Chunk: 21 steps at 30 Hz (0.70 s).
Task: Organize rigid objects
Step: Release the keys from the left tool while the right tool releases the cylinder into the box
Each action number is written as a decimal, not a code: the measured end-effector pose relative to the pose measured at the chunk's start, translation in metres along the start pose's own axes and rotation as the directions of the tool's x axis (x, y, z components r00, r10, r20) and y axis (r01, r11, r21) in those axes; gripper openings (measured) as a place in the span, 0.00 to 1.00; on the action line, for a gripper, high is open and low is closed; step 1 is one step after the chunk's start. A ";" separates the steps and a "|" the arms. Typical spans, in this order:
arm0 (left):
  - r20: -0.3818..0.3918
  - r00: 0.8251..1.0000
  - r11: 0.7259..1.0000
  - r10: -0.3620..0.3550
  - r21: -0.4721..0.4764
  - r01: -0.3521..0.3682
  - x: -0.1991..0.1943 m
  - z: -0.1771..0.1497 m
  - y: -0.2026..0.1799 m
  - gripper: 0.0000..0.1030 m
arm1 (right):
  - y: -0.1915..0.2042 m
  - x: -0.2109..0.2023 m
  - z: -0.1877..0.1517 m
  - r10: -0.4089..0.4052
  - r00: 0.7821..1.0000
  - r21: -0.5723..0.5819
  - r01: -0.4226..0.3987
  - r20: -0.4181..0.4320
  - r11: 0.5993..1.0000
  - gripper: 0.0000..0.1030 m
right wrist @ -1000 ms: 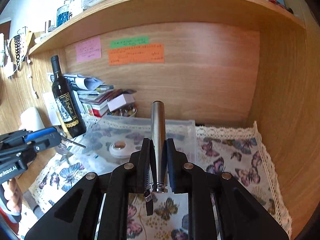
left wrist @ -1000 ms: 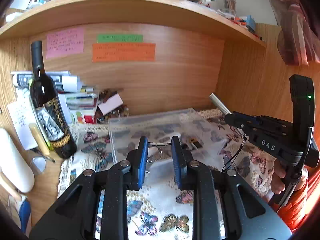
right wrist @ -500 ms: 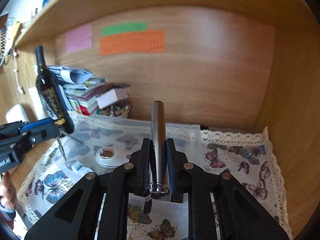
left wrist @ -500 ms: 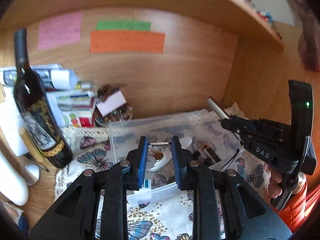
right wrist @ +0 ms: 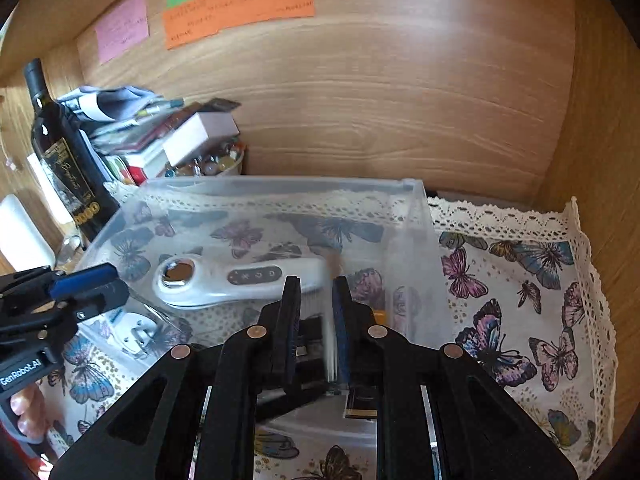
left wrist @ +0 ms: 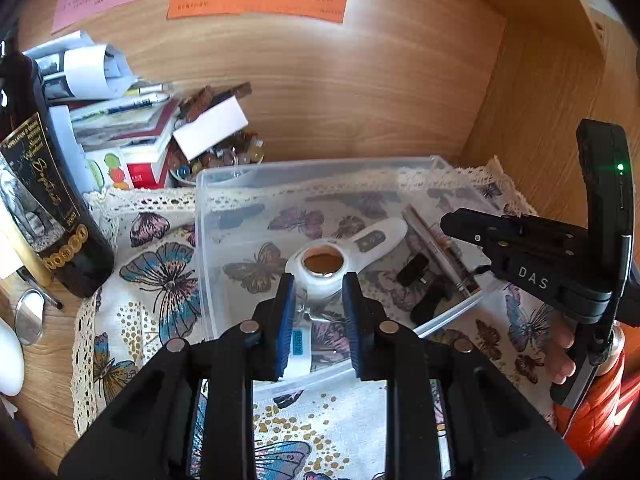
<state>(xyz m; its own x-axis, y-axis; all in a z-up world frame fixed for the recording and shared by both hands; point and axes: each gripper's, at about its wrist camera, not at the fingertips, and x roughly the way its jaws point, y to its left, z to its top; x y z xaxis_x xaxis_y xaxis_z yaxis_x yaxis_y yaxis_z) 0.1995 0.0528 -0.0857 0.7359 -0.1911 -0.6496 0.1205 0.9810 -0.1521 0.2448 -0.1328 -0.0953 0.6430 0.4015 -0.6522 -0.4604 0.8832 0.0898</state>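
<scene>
A: Light? Warm daylight, fairly bright. Hot patch bottom right in the left wrist view, on the orange sleeve point(left wrist: 600, 392).
B: Glare on the back panel point(right wrist: 400, 40) in the right wrist view, washed sheen up top. Soft shadows only.
A: Blur?
B: A pale streak between the right gripper point(right wrist: 314, 312) fingers, motion-smeared, can't identify it. Sticky notes point(right wrist: 236, 4) unreadable.
A: Edges?
B: Heavy fisheye bend, black vignette in corners. Clear plastic bin point(left wrist: 304, 168) rim shows faint reflections.

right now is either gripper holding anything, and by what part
Nothing gripped. Left gripper and right gripper are open; a blurred metal tube sits loose in the right.
</scene>
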 end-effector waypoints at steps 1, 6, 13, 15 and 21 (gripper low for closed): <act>0.012 1.000 1.000 0.000 0.003 0.000 -0.004 0.001 -0.001 0.22 | 0.001 -0.006 0.001 -0.003 1.000 -0.005 0.003 0.017 1.000 0.16; 0.086 0.996 0.999 0.018 0.030 -0.021 -0.030 0.004 -0.011 0.23 | 0.006 -0.033 0.003 -0.006 0.997 -0.025 0.008 0.079 1.000 0.19; 0.176 0.984 0.998 0.039 0.045 -0.048 -0.071 0.003 -0.025 0.26 | 0.018 -0.084 -0.002 0.005 0.982 -0.044 0.004 0.190 0.999 0.31; 0.199 0.979 0.998 0.045 0.038 -0.054 -0.084 0.001 -0.027 0.39 | 0.021 -0.097 -0.004 0.000 0.974 -0.045 0.010 0.226 0.999 0.50; 0.306 0.947 0.993 0.101 0.026 -0.115 -0.122 -0.010 -0.038 0.74 | 0.028 -0.148 -0.019 -0.034 0.927 -0.039 0.052 0.375 0.998 0.93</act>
<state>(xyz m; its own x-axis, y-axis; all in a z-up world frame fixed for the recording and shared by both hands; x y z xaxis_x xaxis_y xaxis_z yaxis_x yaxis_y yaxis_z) 0.0988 0.0384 -0.0080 0.9128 -0.0711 -0.4023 0.0525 0.9970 -0.0571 0.1250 -0.1721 -0.0098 0.8409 0.4326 -0.3252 -0.4493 0.8930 0.0263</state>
